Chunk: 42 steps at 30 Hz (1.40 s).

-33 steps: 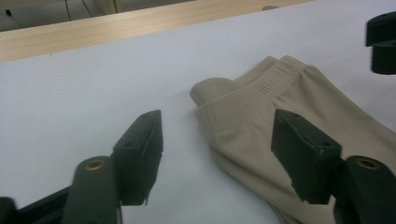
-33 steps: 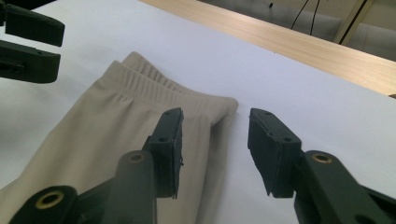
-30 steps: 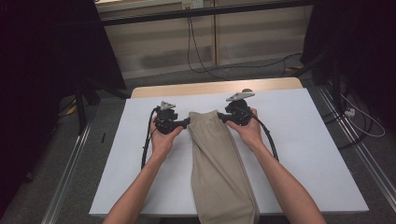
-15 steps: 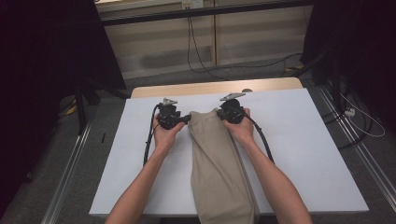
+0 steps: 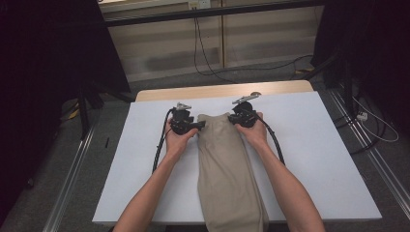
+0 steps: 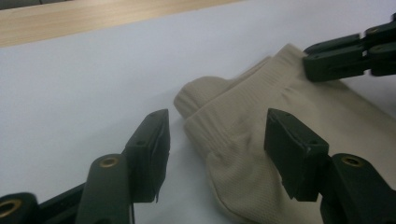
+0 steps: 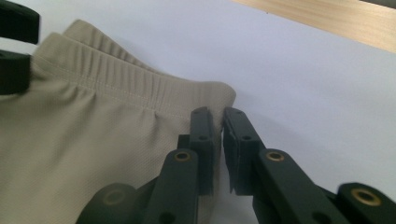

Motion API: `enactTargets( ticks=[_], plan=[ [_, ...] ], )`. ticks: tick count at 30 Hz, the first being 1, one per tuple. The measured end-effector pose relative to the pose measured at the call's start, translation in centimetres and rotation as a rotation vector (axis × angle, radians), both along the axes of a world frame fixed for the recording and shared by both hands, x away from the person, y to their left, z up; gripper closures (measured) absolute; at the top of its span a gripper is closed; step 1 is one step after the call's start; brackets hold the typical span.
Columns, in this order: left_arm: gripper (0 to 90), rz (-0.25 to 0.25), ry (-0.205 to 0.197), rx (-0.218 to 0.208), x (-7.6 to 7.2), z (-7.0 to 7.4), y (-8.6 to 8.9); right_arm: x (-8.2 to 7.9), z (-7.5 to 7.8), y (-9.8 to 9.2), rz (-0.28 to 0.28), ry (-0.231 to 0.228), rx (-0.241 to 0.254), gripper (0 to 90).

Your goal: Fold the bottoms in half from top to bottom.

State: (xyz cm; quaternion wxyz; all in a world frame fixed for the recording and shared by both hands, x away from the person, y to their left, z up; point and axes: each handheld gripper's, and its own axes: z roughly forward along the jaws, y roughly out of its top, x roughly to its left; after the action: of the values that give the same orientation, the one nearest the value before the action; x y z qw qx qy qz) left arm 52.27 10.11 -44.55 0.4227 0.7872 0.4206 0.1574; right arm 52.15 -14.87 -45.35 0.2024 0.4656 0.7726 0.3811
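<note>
On the white-topped desk (image 5: 314, 159) a folded beige knit garment with a ribbed elastic waistband (image 5: 227, 169) lies lengthwise down the middle, its waistband end farthest from the person and its other end reaching past the near edge of the desk. At the waistband's left corner sits the left hand-held gripper (image 5: 199, 125), held in the person's left hand (image 5: 178, 140); in the left gripper view its two black jaws stand partly open, one on the bare desk just beside the waistband, the other over the cloth, so the corner lies between them without the pads pressing on it, and they have just been opening a little. At the waistband's right corner is the right hand-held gripper (image 5: 232, 117), held in the right hand (image 5: 254, 134); in the right gripper view its jaws are nearly together, having just been closing, with only a thin slit left. Their tips sit at the very edge of the waistband, and whether any cloth is caught in that slit cannot be told.
</note>
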Motion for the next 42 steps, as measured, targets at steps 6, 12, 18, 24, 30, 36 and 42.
enactTargets(
  ticks=[6,12,18,24,30,36,42],
  plan=[
    [74.9,0.028,0.049,-0.028,0.8,-0.6,0.7,-0.1,0.3,0.5,0.031,0.019,0.006,83.7],
    [75.8,0.042,0.053,-0.036,1.6,-0.5,0.7,0.1,0.2,0.7,0.031,0.025,-0.017,83.2],
    [61.4,0.057,0.065,-0.006,2.1,-1.1,0.4,0.5,-0.1,0.3,0.025,0.044,-0.001,64.4],
    [60.5,0.045,0.078,0.001,2.2,-1.3,0.8,1.7,-0.1,0.6,0.015,0.057,0.067,53.9],
    [49.7,0.048,0.083,0.000,2.2,-1.0,1.3,1.9,-0.6,1.0,0.012,0.090,0.052,69.5],
    [43.5,0.053,0.107,-0.027,2.2,-1.5,0.9,1.7,-0.5,0.8,0.010,0.118,0.071,81.5],
    [63.1,0.027,0.116,-0.058,2.1,-1.7,0.0,1.5,-0.2,0.3,0.014,0.115,0.069,82.3]
  ],
)
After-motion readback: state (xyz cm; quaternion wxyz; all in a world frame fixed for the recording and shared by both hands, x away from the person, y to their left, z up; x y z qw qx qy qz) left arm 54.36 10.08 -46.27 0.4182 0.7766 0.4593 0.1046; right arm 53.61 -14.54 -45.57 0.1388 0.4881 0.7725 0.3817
